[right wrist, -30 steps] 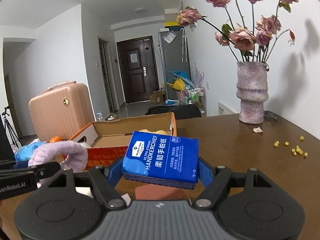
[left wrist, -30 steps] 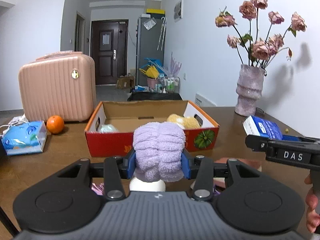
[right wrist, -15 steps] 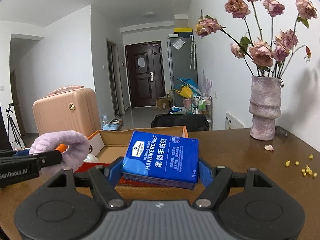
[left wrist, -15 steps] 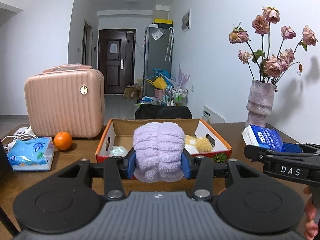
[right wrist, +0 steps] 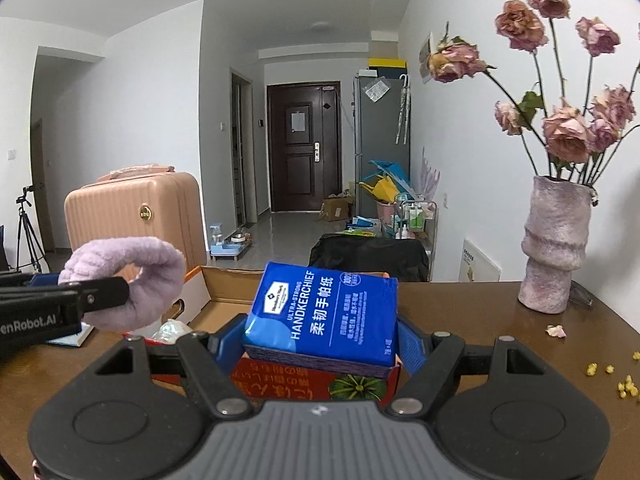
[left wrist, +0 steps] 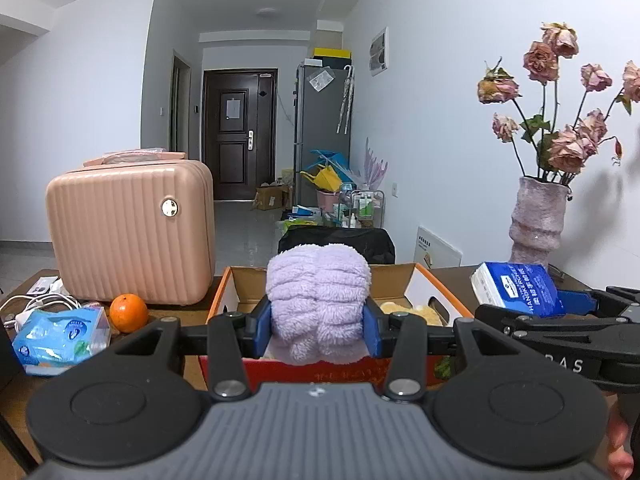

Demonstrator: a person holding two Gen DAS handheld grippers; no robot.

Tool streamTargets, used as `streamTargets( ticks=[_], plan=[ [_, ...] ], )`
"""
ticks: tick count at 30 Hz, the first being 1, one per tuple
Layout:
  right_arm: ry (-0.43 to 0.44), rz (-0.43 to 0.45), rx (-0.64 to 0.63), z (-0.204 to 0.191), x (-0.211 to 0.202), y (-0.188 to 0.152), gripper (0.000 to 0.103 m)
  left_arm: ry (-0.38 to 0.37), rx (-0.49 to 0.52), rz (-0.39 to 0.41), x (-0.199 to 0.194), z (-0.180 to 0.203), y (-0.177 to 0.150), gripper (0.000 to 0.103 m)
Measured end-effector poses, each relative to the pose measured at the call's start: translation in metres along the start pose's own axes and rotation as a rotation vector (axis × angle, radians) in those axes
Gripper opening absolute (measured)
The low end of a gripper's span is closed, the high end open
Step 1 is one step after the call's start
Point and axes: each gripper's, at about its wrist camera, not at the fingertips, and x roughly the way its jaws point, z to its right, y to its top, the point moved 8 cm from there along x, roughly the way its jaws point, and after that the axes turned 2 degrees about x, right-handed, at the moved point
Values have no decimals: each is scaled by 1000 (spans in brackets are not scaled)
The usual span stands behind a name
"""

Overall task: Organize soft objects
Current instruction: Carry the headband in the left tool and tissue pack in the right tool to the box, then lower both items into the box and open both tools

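The left gripper (left wrist: 318, 322) squeezes a fluffy purple cloth (left wrist: 318, 300) above the cardboard box (left wrist: 424, 284). The right gripper (right wrist: 322, 338) pinches a blue tissue pack (right wrist: 324, 312) over the box's near edge.

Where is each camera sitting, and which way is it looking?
Left wrist: sits on the left tongs, looking along them over the cardboard box toward the far door; they squeeze a purple fluffy towel; a fingertip shows bottom right.
Right wrist: sits on the right tongs, facing the same way; they squeeze a blue handkerchief pack.
Shared: box, pink suitcase, flower vase, each other's tongs.
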Motion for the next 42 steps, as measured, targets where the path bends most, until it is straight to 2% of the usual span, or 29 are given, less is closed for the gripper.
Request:
streamTargets(
  ticks=[16, 24, 32, 42],
  plan=[
    [14, -65, -87, -15, 67, 26, 75, 17, -7, -6, 56, -13, 33, 45],
    [12, -130, -105, -17, 106, 37, 75, 57, -1, -33, 91, -23, 45, 45],
    [13, -211, -130, -27, 146, 31, 75, 94, 13, -100, 129, -31, 45, 45],
    [31, -299, -123, -36, 191, 11, 75, 123, -19, -203, 170, -48, 23, 45]
  ],
)
